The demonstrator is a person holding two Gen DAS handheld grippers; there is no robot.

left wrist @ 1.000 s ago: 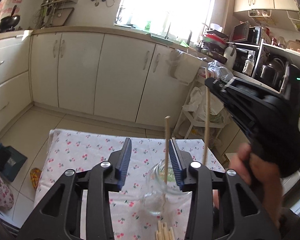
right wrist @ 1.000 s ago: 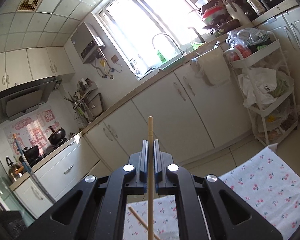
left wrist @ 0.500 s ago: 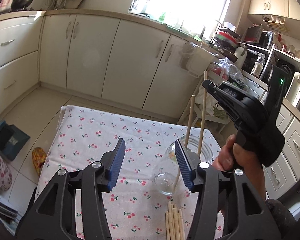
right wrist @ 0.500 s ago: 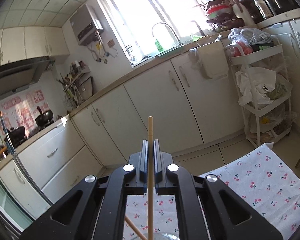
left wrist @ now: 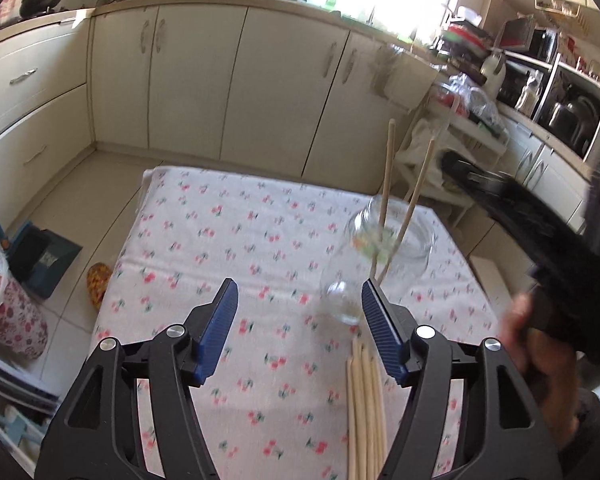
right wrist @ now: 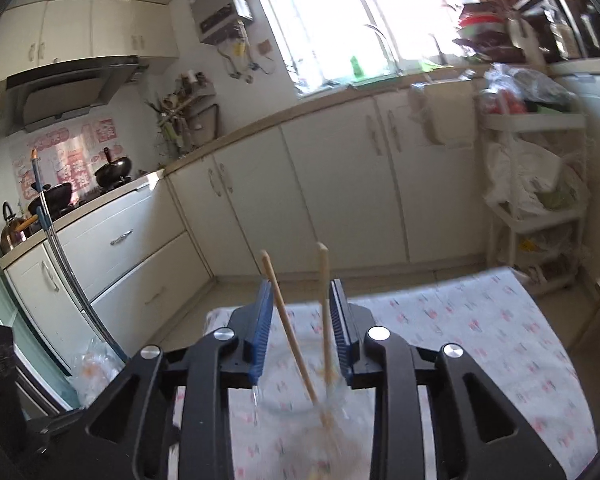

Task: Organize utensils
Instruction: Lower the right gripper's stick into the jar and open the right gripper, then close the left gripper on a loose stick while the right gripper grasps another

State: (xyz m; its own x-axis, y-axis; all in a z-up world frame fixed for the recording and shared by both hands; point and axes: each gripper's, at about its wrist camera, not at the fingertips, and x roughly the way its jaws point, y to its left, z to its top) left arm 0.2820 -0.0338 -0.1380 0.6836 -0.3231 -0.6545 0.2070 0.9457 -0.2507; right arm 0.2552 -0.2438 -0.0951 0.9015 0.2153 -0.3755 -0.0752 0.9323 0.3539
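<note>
Both pairs of ribbed blue fingers are spreading. Those of the left gripper (left wrist: 299,328), on black skeletal arms with silver rivets, are standing released and gripping nothing, with only the cherry-printed white tablecloth (left wrist: 228,240) showing between them. The clear round glass jar (left wrist: 388,248) is sitting just beyond the right-hand finger, toward one o'clock, on the cloth. Two slim, pale wooden chopsticks (left wrist: 386,184) are standing in it, leaning apart toward twelve o'clock. A bundle of more smooth wooden chopsticks (left wrist: 366,412) is lying flat on the cloth at five o'clock, beside the same finger.

In the right wrist view the right gripper (right wrist: 300,328) is hovering right over the jar's blurred rim (right wrist: 284,408). Its fingers (right wrist: 260,320) are parting; the two chopsticks (right wrist: 324,304) are rising between them, and neither pad is pressing on the wood, though the left stick is passing very close to the left pad.

At three o'clock in the left view, a person's hand (left wrist: 540,356) is gripping the matt black handle.
</note>
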